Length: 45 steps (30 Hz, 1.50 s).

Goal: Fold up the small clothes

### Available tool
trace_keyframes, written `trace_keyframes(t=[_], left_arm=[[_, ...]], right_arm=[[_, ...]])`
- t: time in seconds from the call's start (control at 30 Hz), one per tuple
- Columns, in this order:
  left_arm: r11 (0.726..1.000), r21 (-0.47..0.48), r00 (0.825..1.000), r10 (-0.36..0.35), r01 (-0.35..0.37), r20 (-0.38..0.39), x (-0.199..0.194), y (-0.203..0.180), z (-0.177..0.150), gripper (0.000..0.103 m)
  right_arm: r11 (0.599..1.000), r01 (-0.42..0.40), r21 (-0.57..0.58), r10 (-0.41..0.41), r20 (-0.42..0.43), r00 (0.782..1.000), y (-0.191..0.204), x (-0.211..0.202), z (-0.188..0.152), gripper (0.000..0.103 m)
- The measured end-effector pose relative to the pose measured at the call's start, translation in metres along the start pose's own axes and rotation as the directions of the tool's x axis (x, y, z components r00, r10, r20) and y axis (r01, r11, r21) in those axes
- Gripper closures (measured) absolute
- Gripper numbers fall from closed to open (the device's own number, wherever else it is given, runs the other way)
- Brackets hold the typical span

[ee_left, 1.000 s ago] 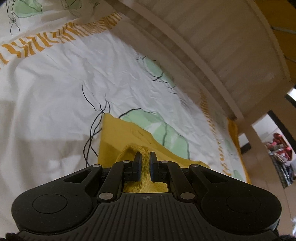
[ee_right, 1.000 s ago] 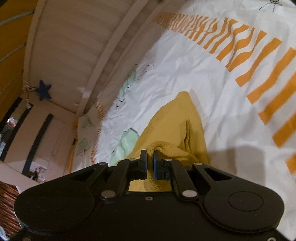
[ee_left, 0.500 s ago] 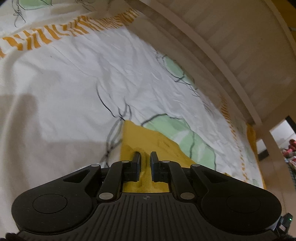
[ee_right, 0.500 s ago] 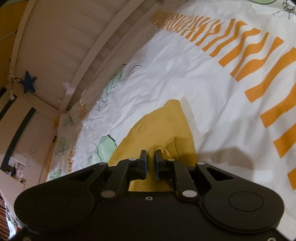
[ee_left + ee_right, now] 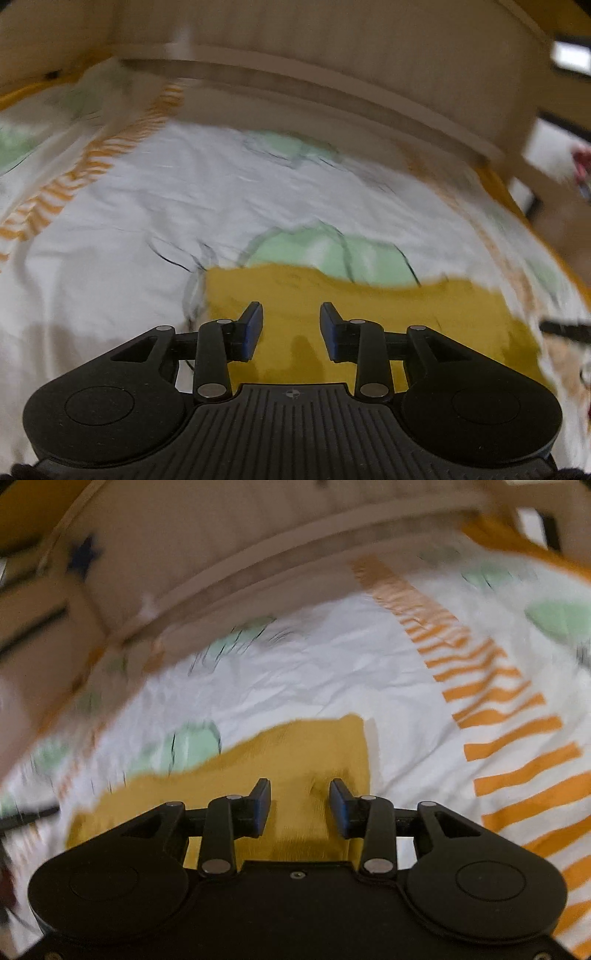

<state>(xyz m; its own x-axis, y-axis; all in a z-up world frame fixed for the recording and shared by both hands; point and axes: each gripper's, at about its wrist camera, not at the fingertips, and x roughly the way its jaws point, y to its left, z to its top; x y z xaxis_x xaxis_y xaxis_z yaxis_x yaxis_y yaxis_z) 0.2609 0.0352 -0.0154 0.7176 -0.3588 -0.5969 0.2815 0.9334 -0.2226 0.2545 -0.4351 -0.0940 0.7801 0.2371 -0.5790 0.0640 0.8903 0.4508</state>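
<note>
A small mustard-yellow garment (image 5: 369,306) lies flat on the white patterned bedsheet (image 5: 147,206). My left gripper (image 5: 291,325) is open and empty above the garment's left part. In the right wrist view the same garment (image 5: 295,753) lies flat, its far right corner near the orange stripes. My right gripper (image 5: 300,803) is open and empty above the garment's right part. Both views are blurred by motion.
A pale wooden bed rail (image 5: 332,88) runs along the far side of the bed and shows in the right wrist view (image 5: 258,561) too. Orange stripes (image 5: 517,731) and green leaf prints (image 5: 332,254) mark the sheet. A thin dark object (image 5: 565,328) pokes in at the right edge.
Both grippers have opened and let go of the yellow garment, which now lies flat. Both views have swung and pulled back from the cloth.
</note>
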Motion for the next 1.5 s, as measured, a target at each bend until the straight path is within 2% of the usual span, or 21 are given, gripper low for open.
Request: trace_keyframes(t=[0.2,0.3,0.43,0.63,0.87,1.07,1.2,1.33,1.5], left_arm=[[0.994,0.091,0.993,-0.049,0.058,-0.104,0.000,-0.018,-0.034,0.070],[0.987,0.139,0.987,-0.061,0.082,-0.147,0.002,-0.024,-0.045,0.070],[0.986,0.147,0.977,-0.047,0.078,-0.208,0.015,-0.026,-0.054,0.070],[0.990,0.130,0.979,-0.029,0.056,-0.200,0.030,-0.020,-0.044,0.070],[0.998,0.049,0.984,-0.036,0.045,-0.175,0.053,-0.002,-0.022,0.070],[1.000,-0.009,0.986,-0.021,0.020,-0.163,0.077,0.013,0.008,0.070],[0.997,-0.078,0.988,0.006,-0.018,-0.155,0.093,0.030,0.025,0.070],[0.989,-0.140,0.992,0.037,-0.054,-0.120,0.098,0.045,0.043,0.070],[0.976,-0.200,0.994,0.077,-0.090,-0.076,0.091,0.059,0.062,0.070]], right_arm=[[0.977,-0.004,-0.212,-0.005,-0.041,0.999,0.038,-0.014,-0.024,0.055],[0.956,-0.008,-0.294,-0.015,-0.076,0.997,0.051,-0.007,-0.031,0.056],[0.931,0.006,-0.366,-0.047,-0.103,0.994,0.059,0.007,-0.040,0.056],[0.888,0.051,-0.456,-0.106,-0.095,0.990,0.066,0.022,-0.047,0.056],[0.887,0.077,-0.456,-0.123,-0.072,0.990,0.070,0.046,-0.026,0.056],[0.919,0.101,-0.382,-0.139,-0.073,0.988,0.063,0.076,0.008,0.056],[0.950,0.120,-0.289,-0.146,-0.070,0.987,0.047,0.092,0.026,0.056],[0.966,0.131,-0.222,-0.147,-0.056,0.988,0.033,0.094,0.035,0.056],[0.970,0.141,-0.200,-0.151,-0.038,0.988,0.023,0.086,0.037,0.056]])
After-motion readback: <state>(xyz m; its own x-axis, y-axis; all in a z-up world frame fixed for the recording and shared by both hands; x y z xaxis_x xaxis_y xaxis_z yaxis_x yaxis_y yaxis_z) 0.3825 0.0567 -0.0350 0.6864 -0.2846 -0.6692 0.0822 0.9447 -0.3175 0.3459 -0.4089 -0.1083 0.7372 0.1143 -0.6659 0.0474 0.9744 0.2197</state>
